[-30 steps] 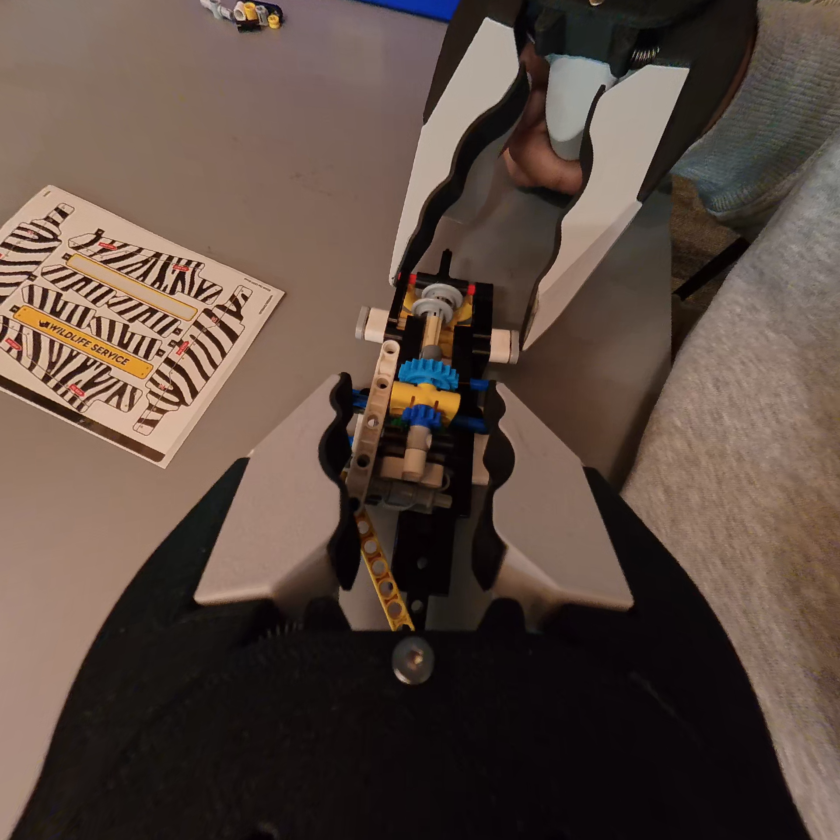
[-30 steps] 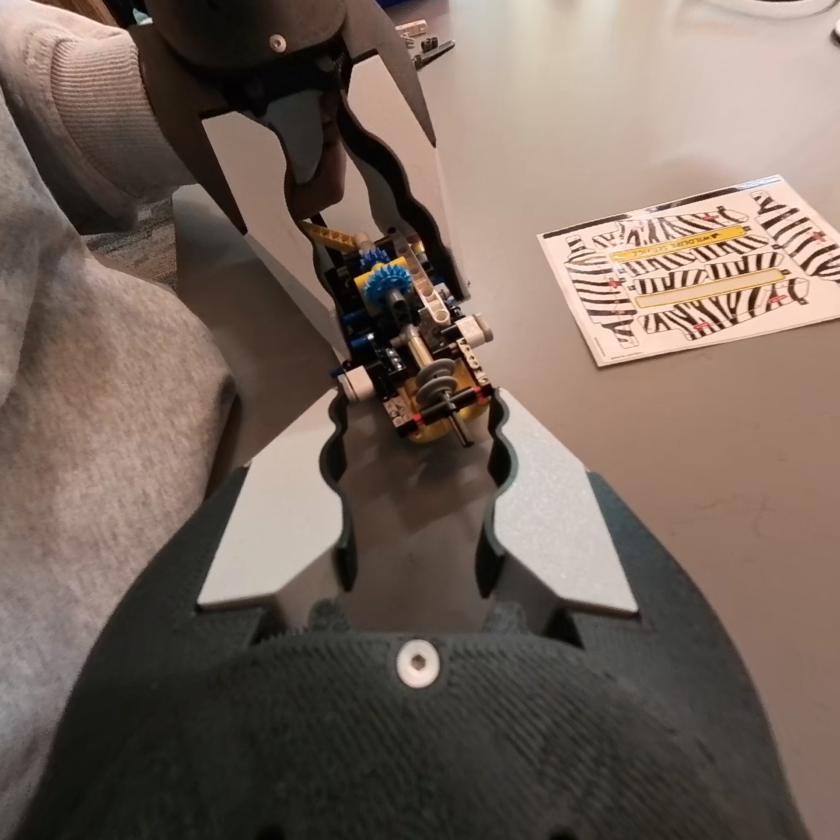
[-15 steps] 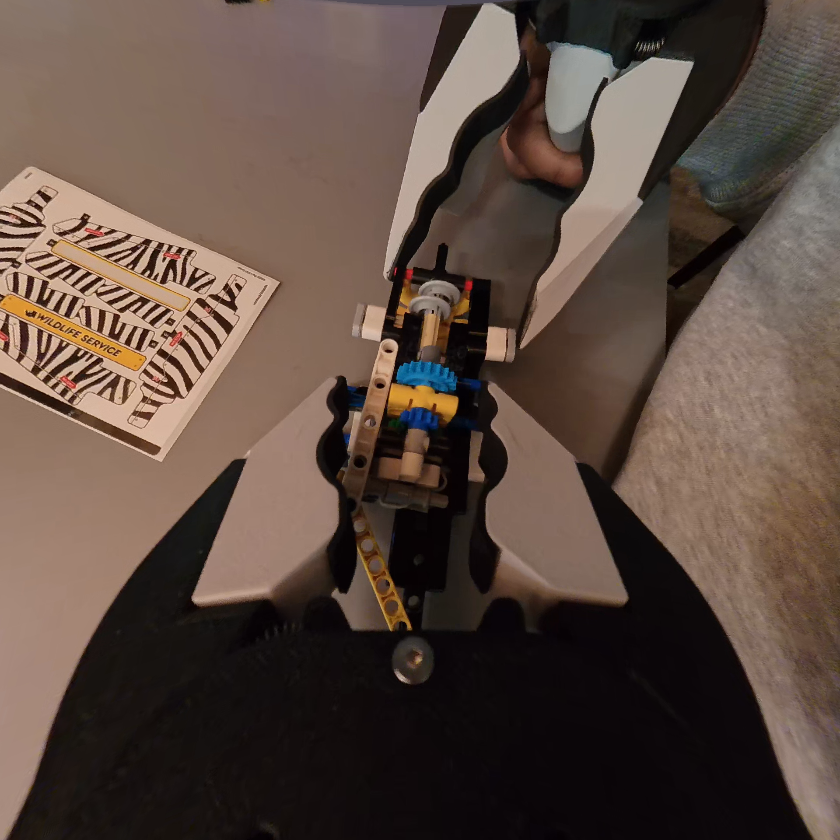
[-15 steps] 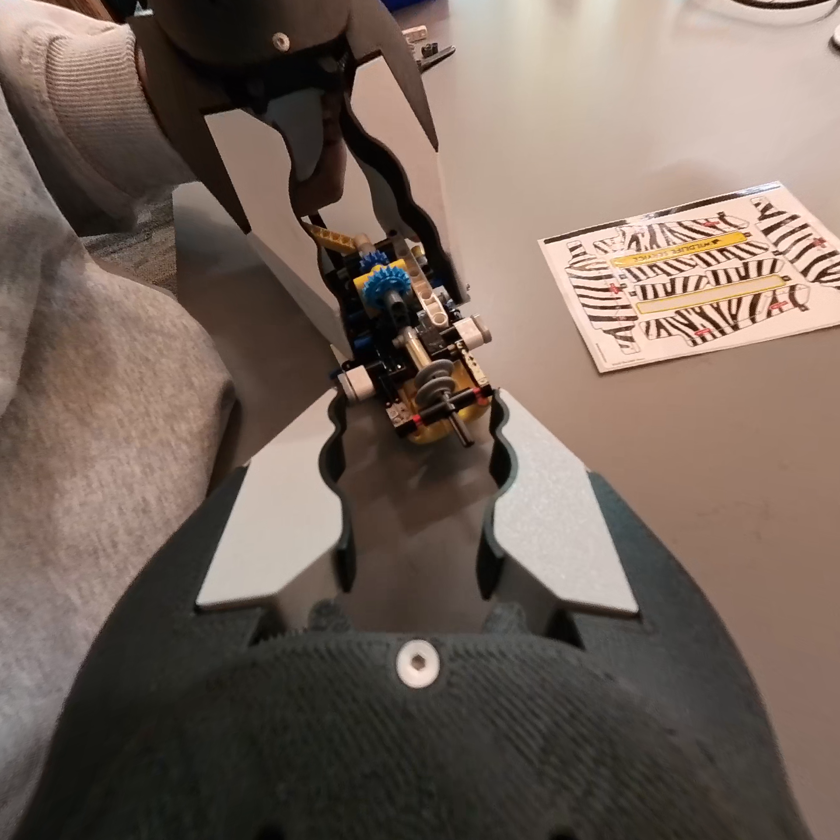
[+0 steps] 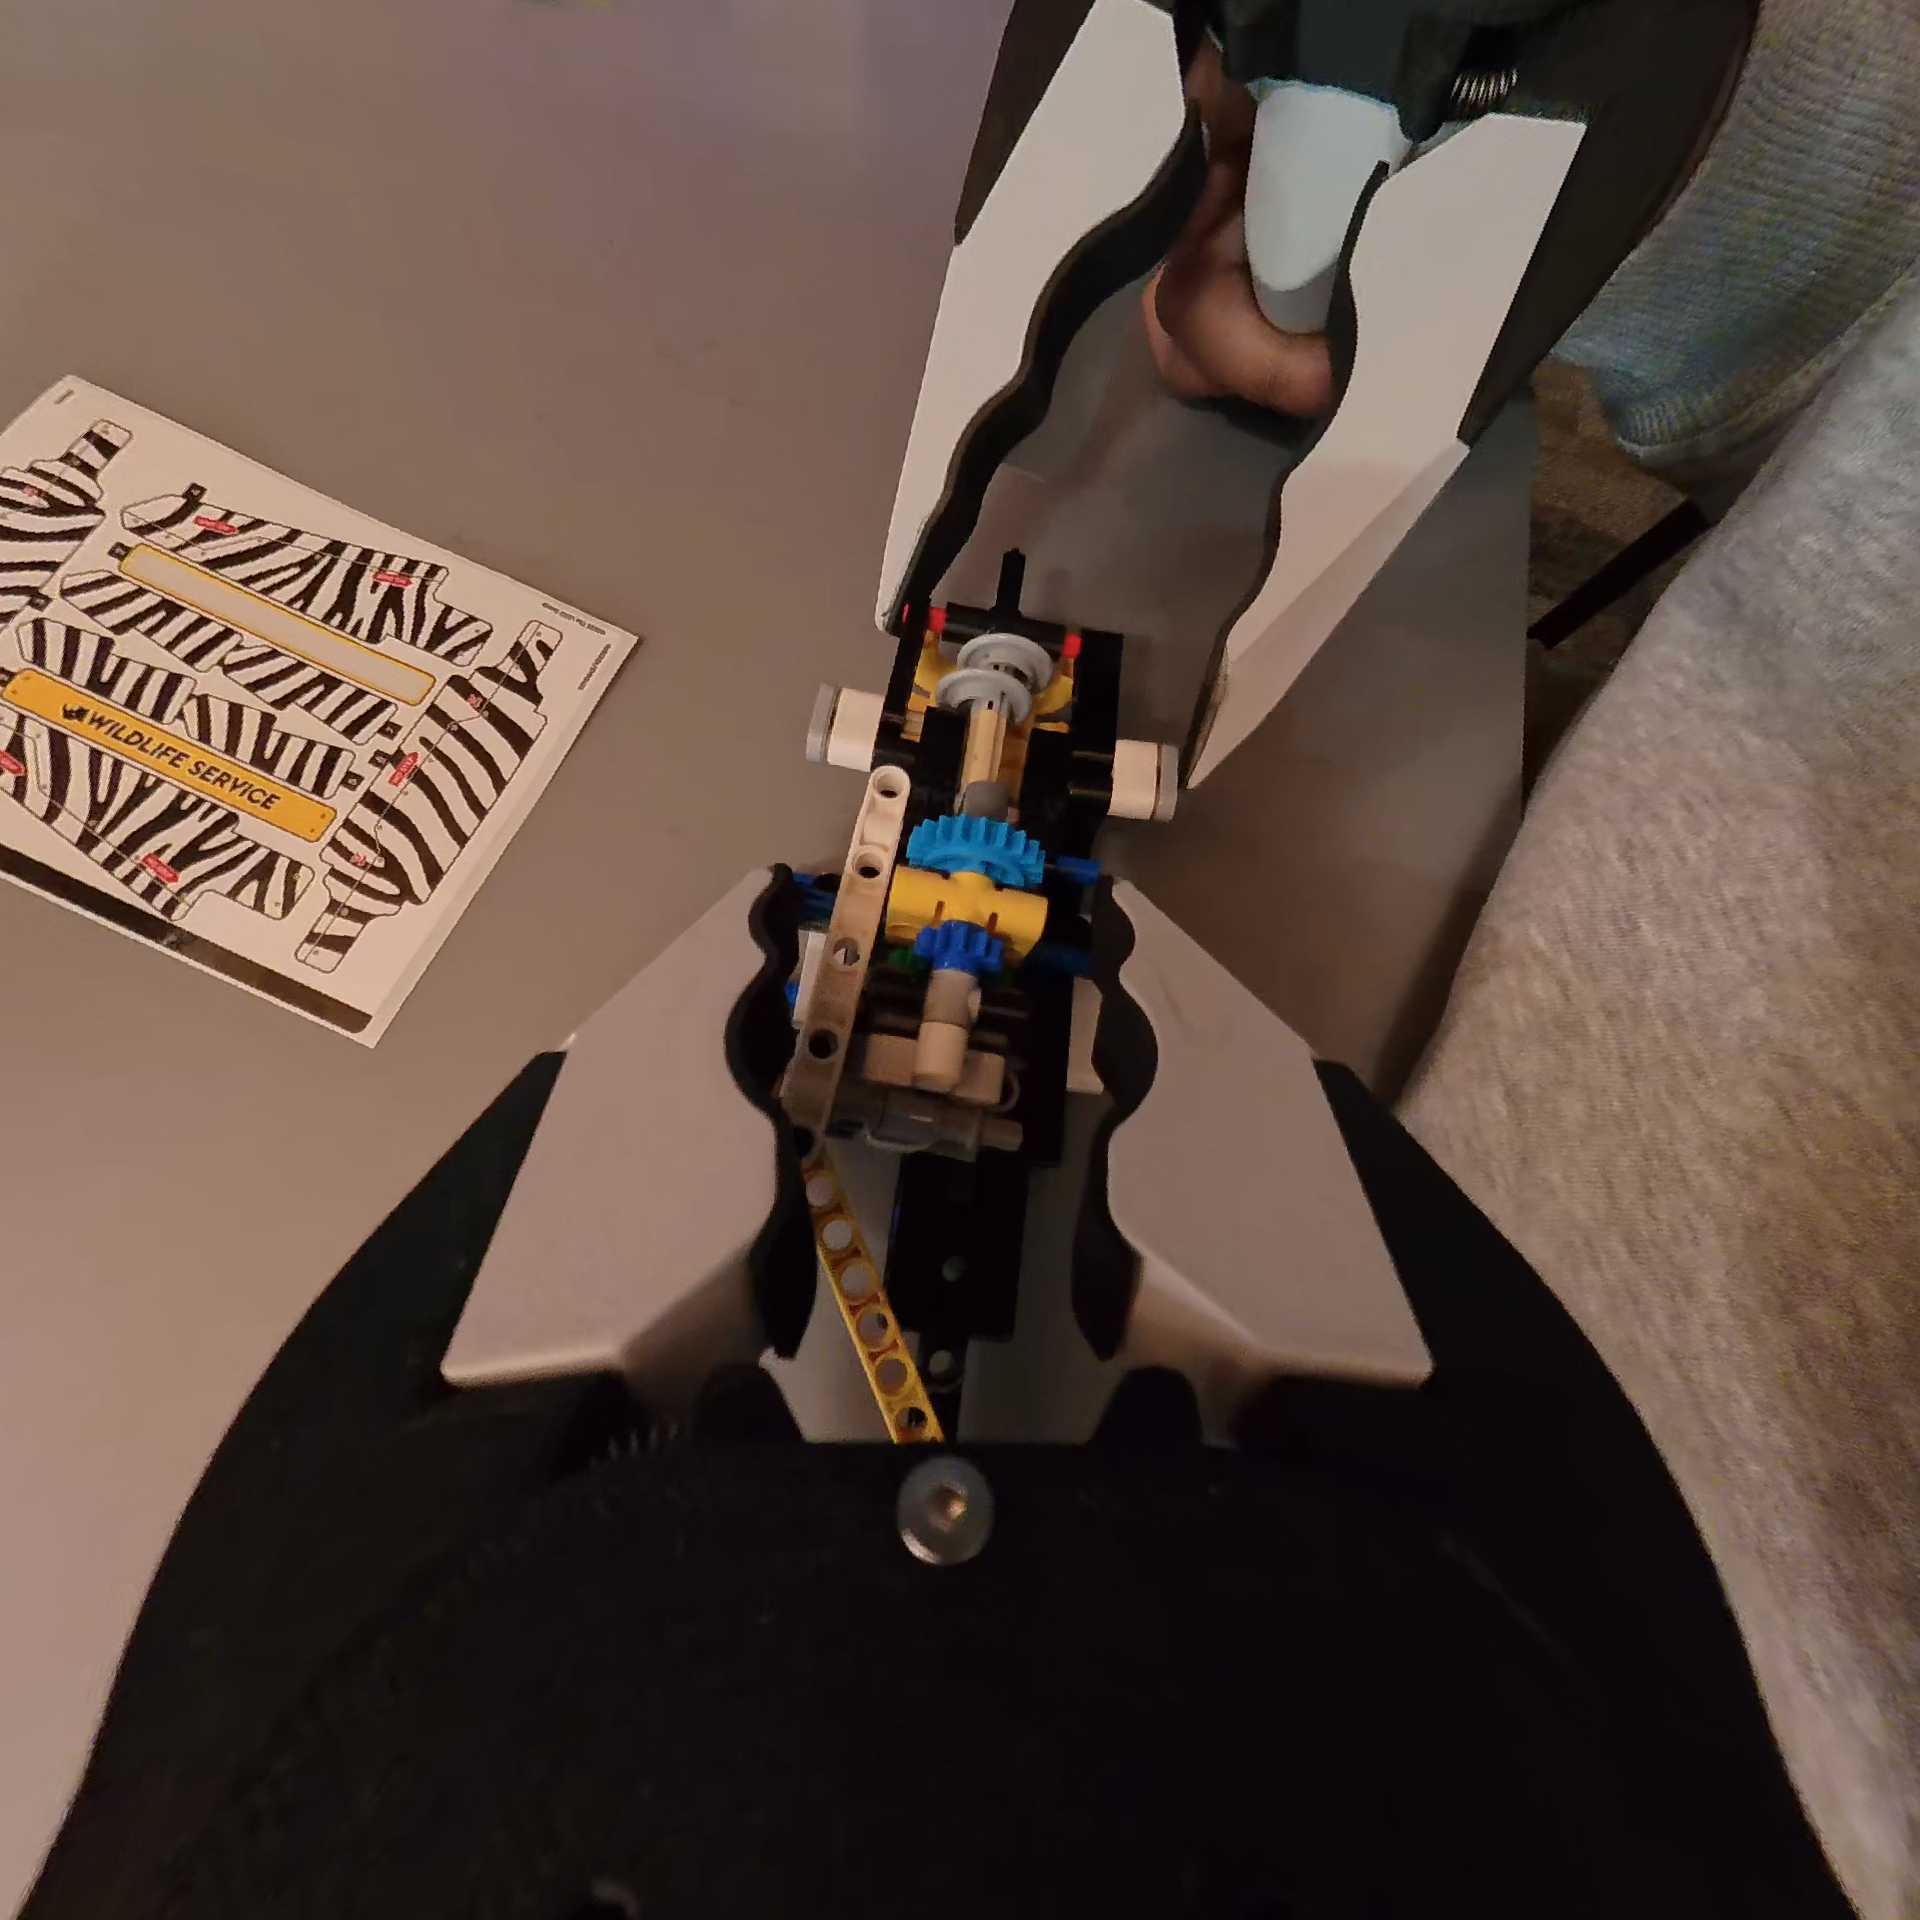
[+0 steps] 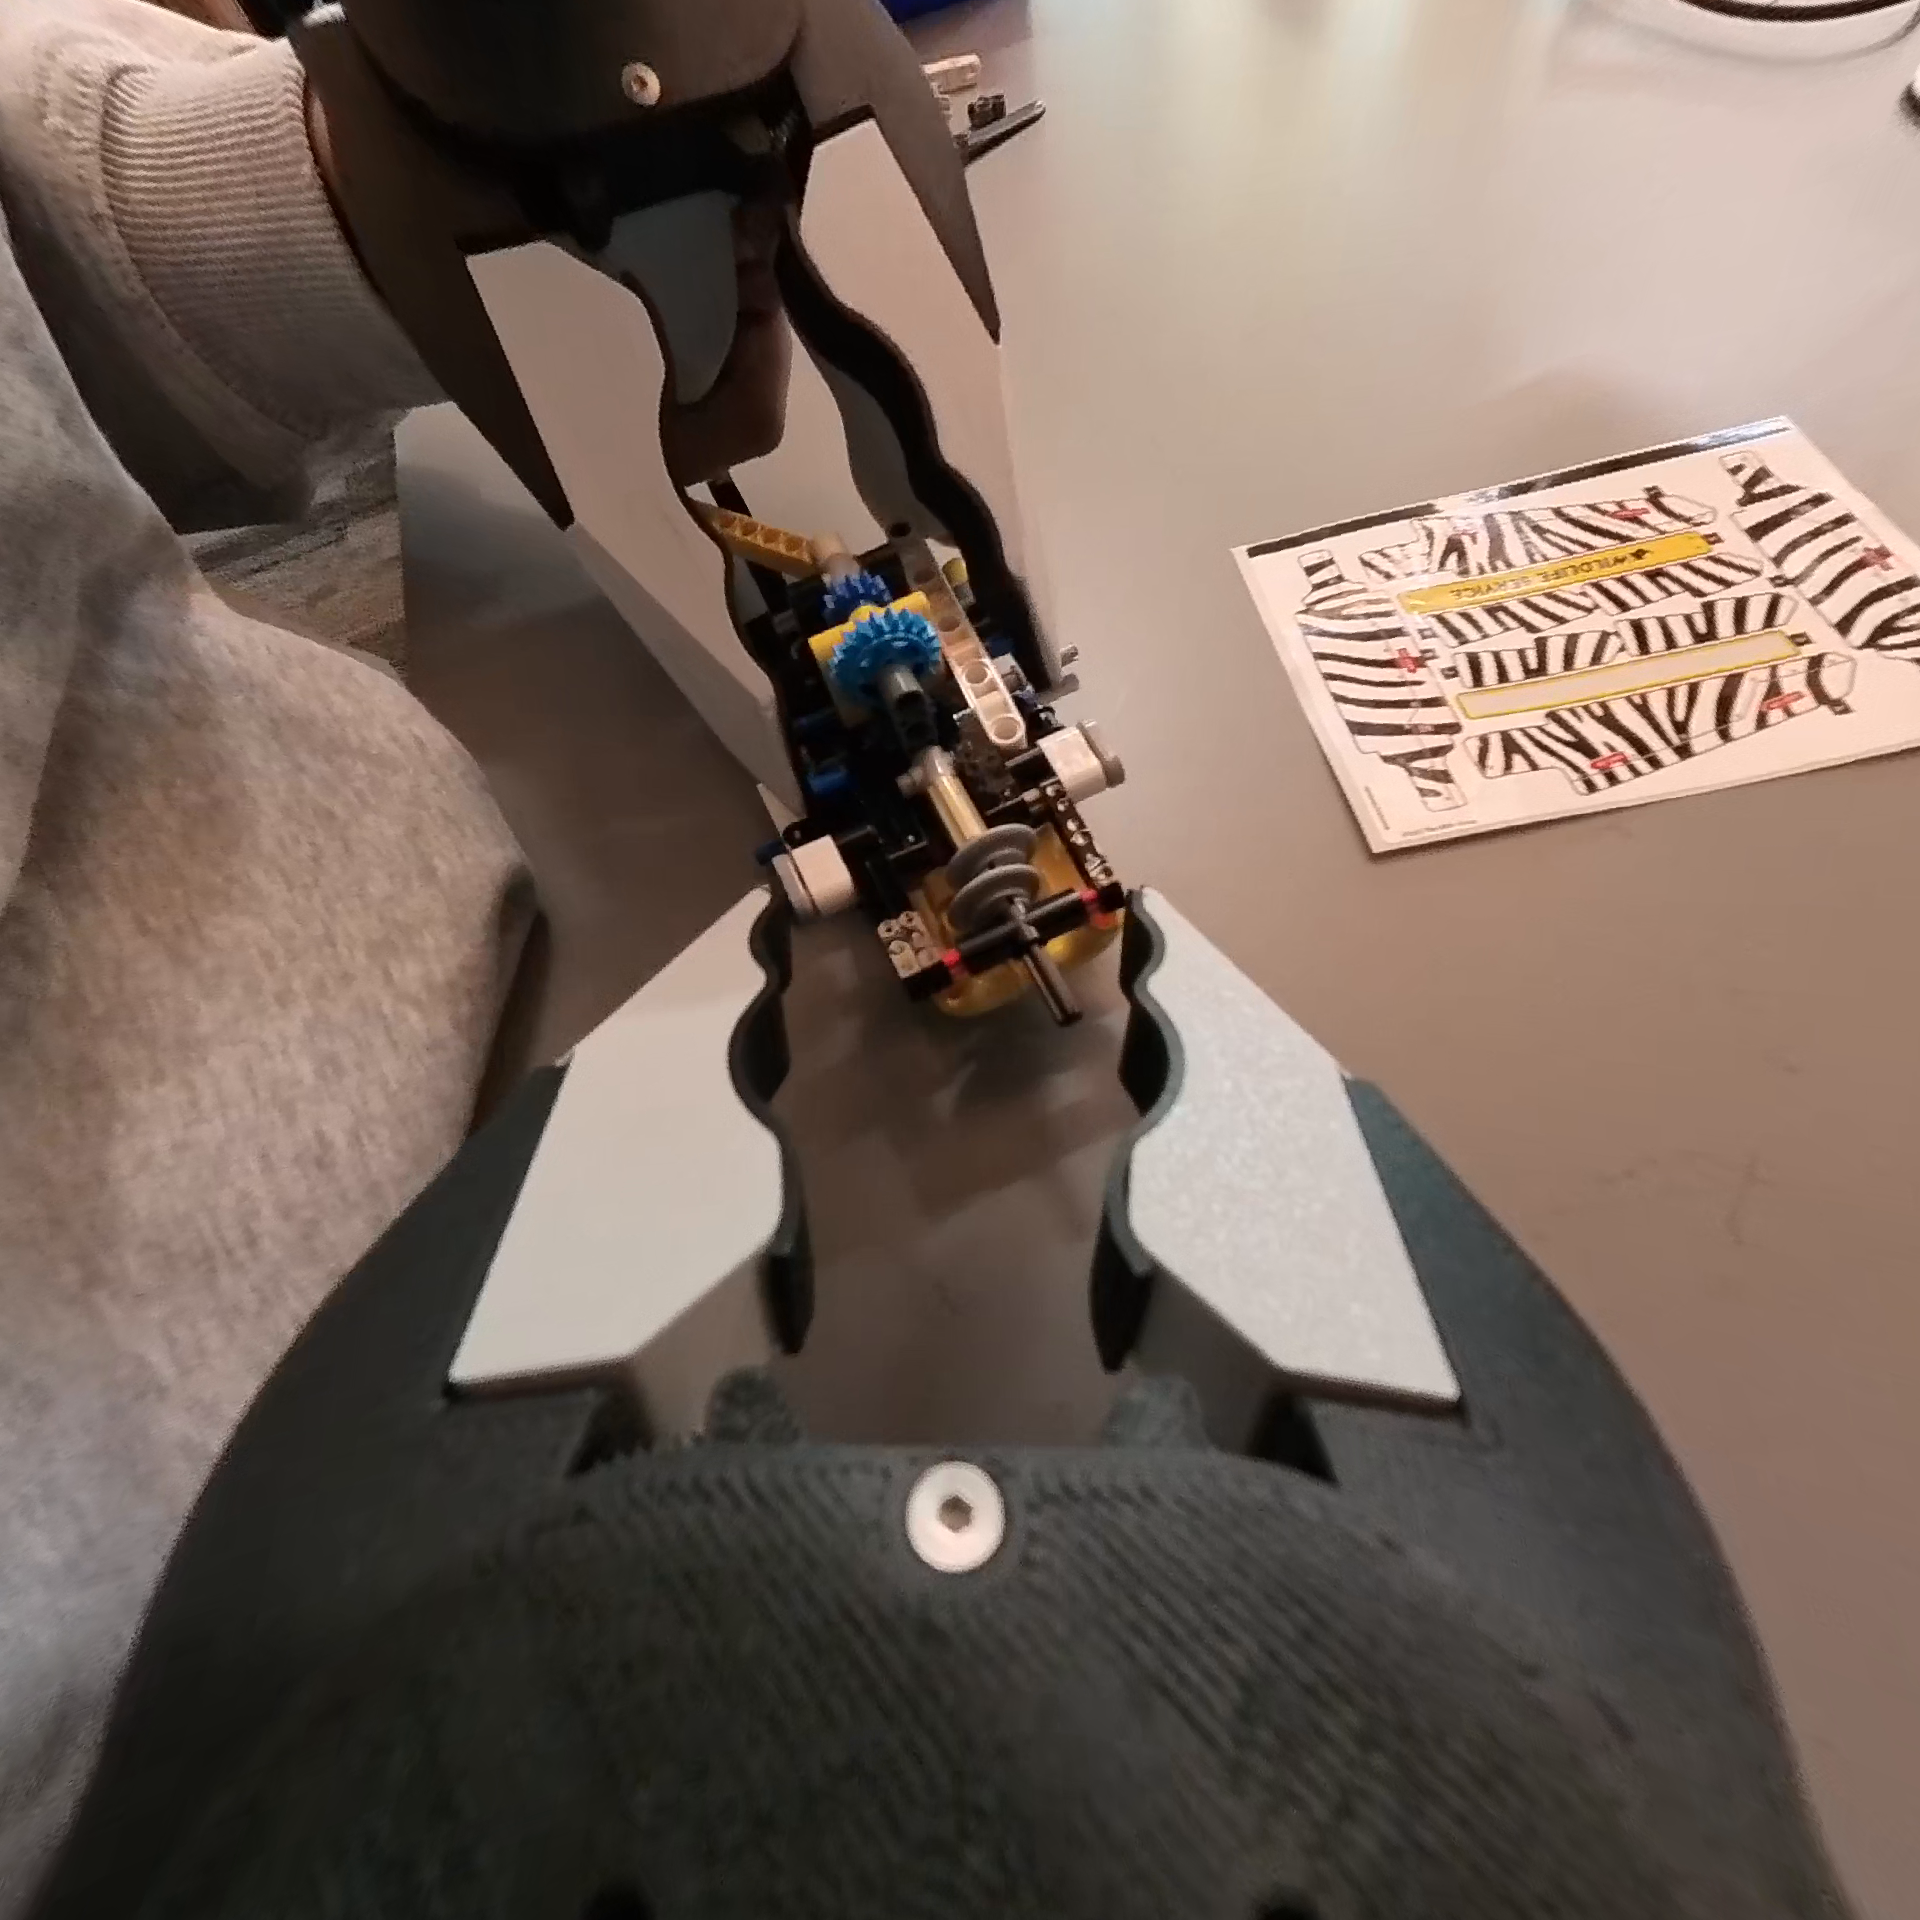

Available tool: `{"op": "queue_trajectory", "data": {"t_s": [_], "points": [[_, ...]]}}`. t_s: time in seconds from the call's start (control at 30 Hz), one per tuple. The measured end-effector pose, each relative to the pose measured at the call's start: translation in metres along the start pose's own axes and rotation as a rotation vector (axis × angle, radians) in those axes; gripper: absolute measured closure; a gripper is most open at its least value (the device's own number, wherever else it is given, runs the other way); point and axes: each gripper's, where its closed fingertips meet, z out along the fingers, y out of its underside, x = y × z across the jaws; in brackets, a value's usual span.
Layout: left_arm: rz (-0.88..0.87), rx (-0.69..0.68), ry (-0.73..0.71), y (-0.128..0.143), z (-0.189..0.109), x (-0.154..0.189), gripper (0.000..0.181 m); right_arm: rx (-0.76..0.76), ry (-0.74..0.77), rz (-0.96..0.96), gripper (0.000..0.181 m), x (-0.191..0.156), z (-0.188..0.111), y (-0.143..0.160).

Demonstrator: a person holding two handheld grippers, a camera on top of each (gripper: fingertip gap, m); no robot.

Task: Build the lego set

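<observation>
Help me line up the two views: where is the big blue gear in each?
Left wrist view: blue gear at centre, just beyond the left jaws.
Right wrist view: blue gear above centre, between the far jaws.
Shared landmark: sticker sheet, left there, right here.

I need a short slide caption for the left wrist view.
Left gripper clamps the lego chassis; right gripper opens opposite.

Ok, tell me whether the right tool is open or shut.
Open. The right tool has its fingers spread with bare table between them, just short of the lego model, gripping nothing.
</observation>
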Motion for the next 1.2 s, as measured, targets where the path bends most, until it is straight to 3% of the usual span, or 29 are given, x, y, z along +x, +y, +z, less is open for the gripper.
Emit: {"op": "queue_trajectory", "data": {"t_s": [1.2], "points": [[0.015,-0.012,0.013,0.0028,0.0016,-0.0004,0.123,-0.004,-0.004,-0.008,0.119,-0.0006,0.0013,0.0002]]}}
